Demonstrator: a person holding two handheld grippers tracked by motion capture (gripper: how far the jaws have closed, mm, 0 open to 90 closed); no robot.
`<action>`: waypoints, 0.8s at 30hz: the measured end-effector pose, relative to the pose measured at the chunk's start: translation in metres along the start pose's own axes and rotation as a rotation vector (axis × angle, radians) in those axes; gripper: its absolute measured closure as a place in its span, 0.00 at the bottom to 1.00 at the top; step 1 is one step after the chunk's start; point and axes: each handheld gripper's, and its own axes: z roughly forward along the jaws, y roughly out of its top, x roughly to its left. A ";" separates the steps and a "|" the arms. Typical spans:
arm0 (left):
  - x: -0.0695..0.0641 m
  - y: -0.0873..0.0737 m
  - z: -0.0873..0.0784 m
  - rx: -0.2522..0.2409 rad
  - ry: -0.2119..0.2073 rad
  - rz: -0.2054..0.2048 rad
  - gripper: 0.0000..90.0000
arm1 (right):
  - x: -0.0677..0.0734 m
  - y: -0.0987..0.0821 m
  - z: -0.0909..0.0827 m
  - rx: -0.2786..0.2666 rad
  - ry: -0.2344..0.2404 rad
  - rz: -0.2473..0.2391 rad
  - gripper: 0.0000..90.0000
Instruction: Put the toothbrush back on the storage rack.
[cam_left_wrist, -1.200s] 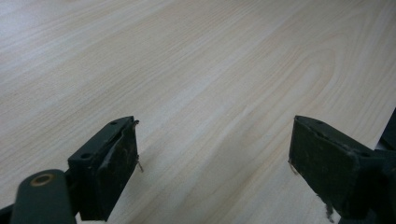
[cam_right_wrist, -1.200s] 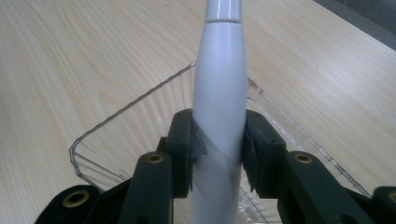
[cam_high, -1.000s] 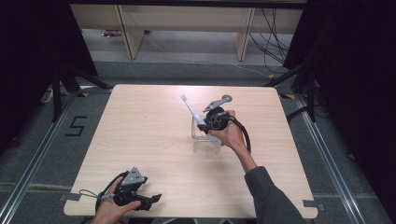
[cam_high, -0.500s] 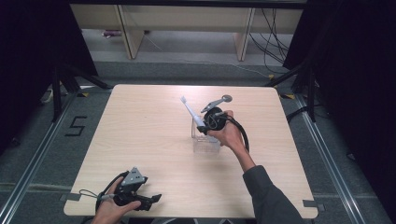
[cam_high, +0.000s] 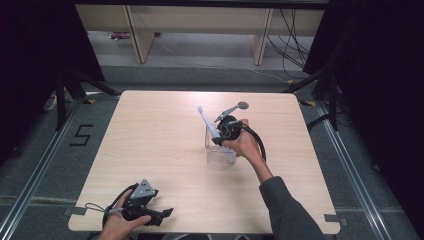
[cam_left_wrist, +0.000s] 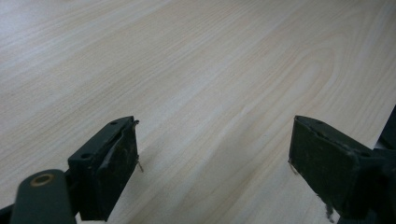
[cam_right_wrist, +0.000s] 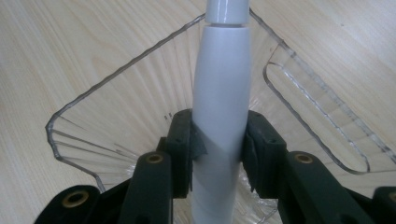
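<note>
A: What did the table (cam_left_wrist: 196, 70) look like?
B: Pale wood grain, smooth, faintly sheened.
A: And the toothbrush handle (cam_right_wrist: 219, 102)?
B: White plastic, glossy and smooth, inside a clear, ribbed plastic holder (cam_right_wrist: 116, 107).
A: The right gripper (cam_right_wrist: 218, 149)?
B: Matt black plastic with brass-coloured rivets; the left gripper (cam_left_wrist: 215, 158) had scuffed, dusty pads.

a "5" marked on the floor (cam_high: 81, 135)

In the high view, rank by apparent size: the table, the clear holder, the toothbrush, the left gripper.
1. table, by far the largest.
2. left gripper, though it sits nearer the camera.
3. clear holder and toothbrush: too close to rank; the right gripper covers part of both.
</note>
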 end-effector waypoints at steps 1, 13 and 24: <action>0.000 0.000 0.000 -0.001 0.000 -0.001 0.17 | 0.000 0.000 0.000 0.007 0.007 0.001 0.73; 0.000 0.000 0.000 -0.004 0.005 0.004 0.17 | 0.002 0.001 -0.009 -0.045 -0.006 0.018 0.65; -0.001 0.000 0.001 -0.017 0.000 -0.003 0.17 | 0.008 0.000 -0.042 -0.169 -0.003 0.005 0.57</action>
